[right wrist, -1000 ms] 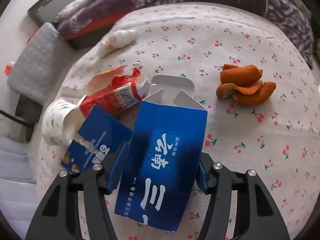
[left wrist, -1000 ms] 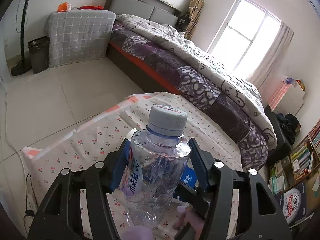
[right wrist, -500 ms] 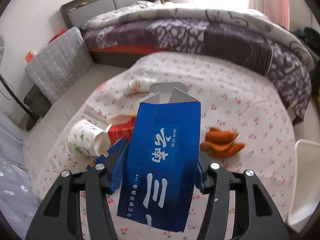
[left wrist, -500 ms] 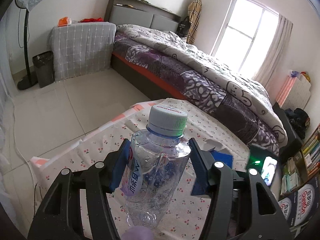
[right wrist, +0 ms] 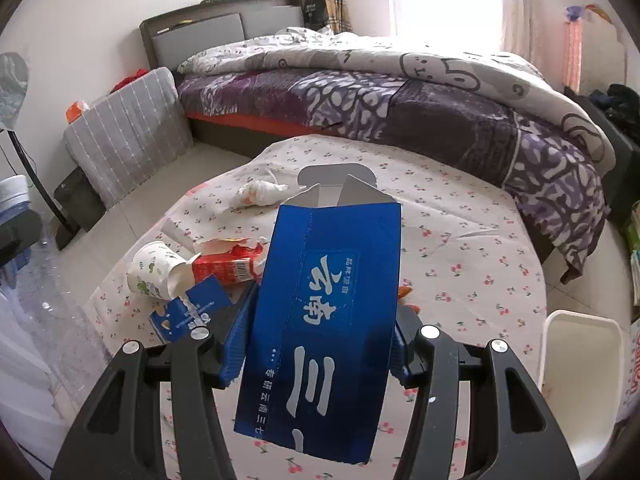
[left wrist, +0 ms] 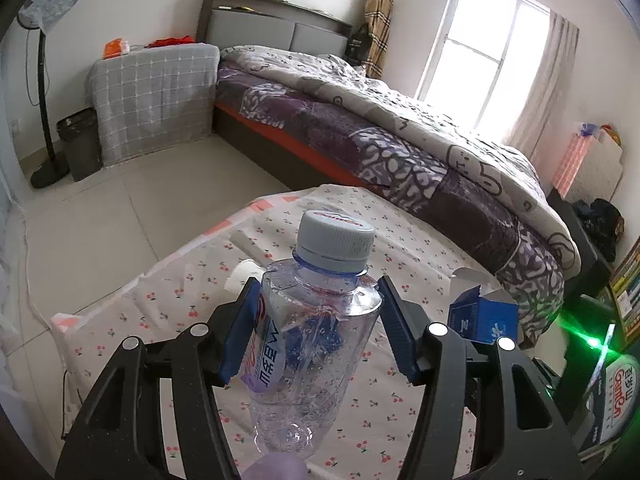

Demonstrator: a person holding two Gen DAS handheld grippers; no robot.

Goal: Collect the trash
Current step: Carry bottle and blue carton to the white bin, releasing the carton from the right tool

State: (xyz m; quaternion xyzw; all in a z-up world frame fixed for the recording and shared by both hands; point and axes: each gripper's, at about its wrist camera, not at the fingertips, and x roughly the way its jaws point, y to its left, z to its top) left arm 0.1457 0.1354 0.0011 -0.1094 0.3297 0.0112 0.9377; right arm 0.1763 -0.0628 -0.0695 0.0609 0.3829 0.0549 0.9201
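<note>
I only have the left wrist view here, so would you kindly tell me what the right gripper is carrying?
Observer: The right gripper is shut on an opened blue carton, lifted off the table.
Operator: Thanks. What trash is left on the table?
Observer: A tipped paper cup, a torn red carton, a small blue packet and a crumpled tissue.
Operator: Any bin nearby?
Observer: A white tub sits at the lower right.

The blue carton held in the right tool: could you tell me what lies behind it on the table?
Behind the blue carton, orange peel peeks out at its right edge, mostly covered. To its left lie a red carton, paper cup and another blue box.
</note>
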